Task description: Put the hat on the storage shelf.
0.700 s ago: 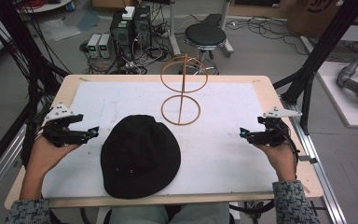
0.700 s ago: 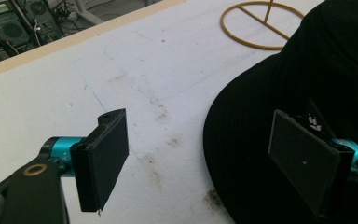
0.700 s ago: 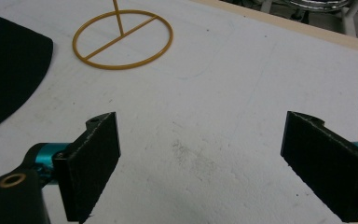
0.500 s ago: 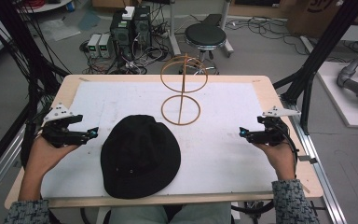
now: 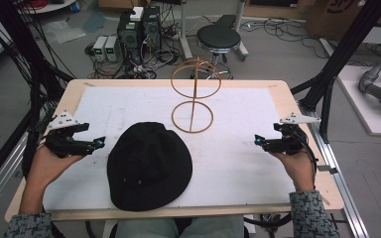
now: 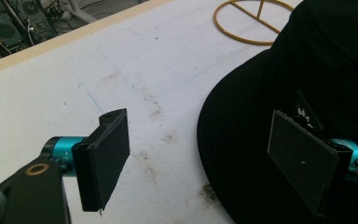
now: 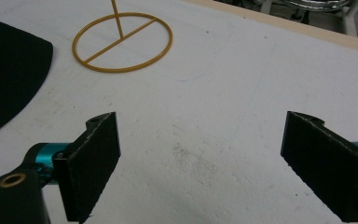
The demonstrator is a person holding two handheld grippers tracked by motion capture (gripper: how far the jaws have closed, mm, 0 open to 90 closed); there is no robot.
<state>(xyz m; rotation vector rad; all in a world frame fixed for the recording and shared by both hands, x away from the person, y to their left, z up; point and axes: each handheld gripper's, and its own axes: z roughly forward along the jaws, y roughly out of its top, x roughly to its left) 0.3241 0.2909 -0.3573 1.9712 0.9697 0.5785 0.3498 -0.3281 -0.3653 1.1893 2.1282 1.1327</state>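
Hat [image 5: 149, 166] lies crown-up on the white mat [image 5: 238, 163] of the table [image 5: 278, 85], near the front edge, slightly left of centre. Stand [image 5: 193, 99] — two yellow wire rings on a post — sits at 1 o'clock from the hat, just apart from the brim.

High view: left gripper [image 5: 99, 142] at 9 o'clock of the hat, tips just short of the brim, held in the left hand [image 5: 49, 163]. Right gripper [image 5: 258, 141] at 3 o'clock, well apart from the hat, in the right hand [image 5: 295, 166]. Jaw gap is too small to read here.

Left gripper view: left gripper [image 6: 198, 154] jaws wide, nothing between the pads; the right-side jaw hangs over the hat [image 6: 303, 70] brim, contact unclear. Stand [image 6: 254, 23] base ring at 12 o'clock.

Right gripper view: right gripper [image 7: 200, 163] jaws wide — bare mat between them. Hat [image 7: 9, 70] edge at 10 o'clock, stand [image 7: 121, 42] base at 11 o'clock.
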